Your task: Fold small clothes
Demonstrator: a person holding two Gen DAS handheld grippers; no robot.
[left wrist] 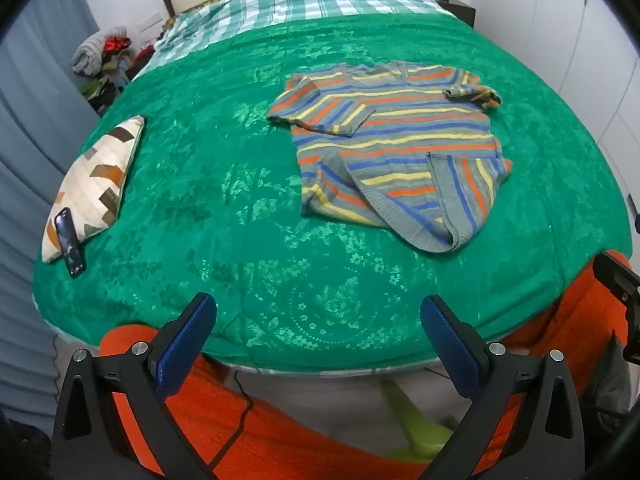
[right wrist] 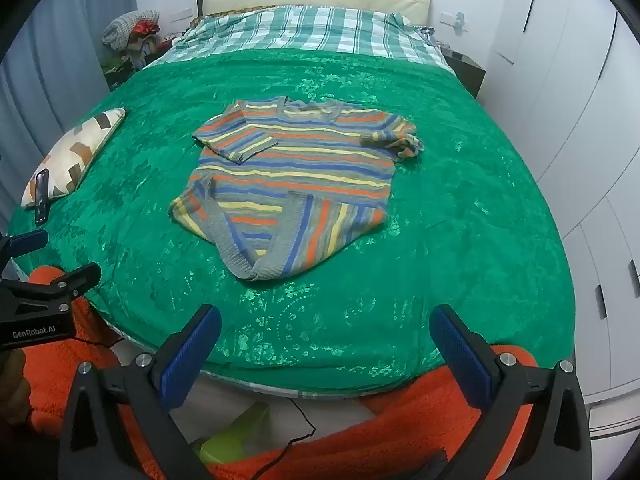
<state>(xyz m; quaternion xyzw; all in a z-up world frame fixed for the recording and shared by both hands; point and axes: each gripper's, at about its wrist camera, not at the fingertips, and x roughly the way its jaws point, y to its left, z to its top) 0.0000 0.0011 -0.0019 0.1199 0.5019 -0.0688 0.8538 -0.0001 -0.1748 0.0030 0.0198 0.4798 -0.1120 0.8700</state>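
1. Both of my grippers hang back off the near edge of the bed [left wrist: 120, 208], over my orange-clad lap. Left gripper [left wrist: 318, 316] has its jaws spread wide with nothing between them; right gripper [right wrist: 326, 324] the same. I judge this a staging stance before any reach.

2. The striped shirt [left wrist: 396, 148] lies face up around the middle of the bed, toward its right side, neckline pointing at the headboard end and hem toward me. It is spread out but not flat.

3. Why it lies so, as I read it: the hem [right wrist: 256, 256] is flipped up and bunched at the near end, one sleeve [left wrist: 316, 108] is folded across the chest, and the other sleeve [right wrist: 394, 140] is crumpled at the shirt's far right. It needs smoothing before a clean fold.

4. Surroundings: a patterned cushion [left wrist: 96, 184] at the bed's left edge, with a dark phone [left wrist: 70, 242] leaning on it, I think; the fisheye warps it. Both sit well apart from the shirt.

5. A checked sheet [right wrist: 304, 32] covers the headboard end. Nothing lies between the grippers and the hem.
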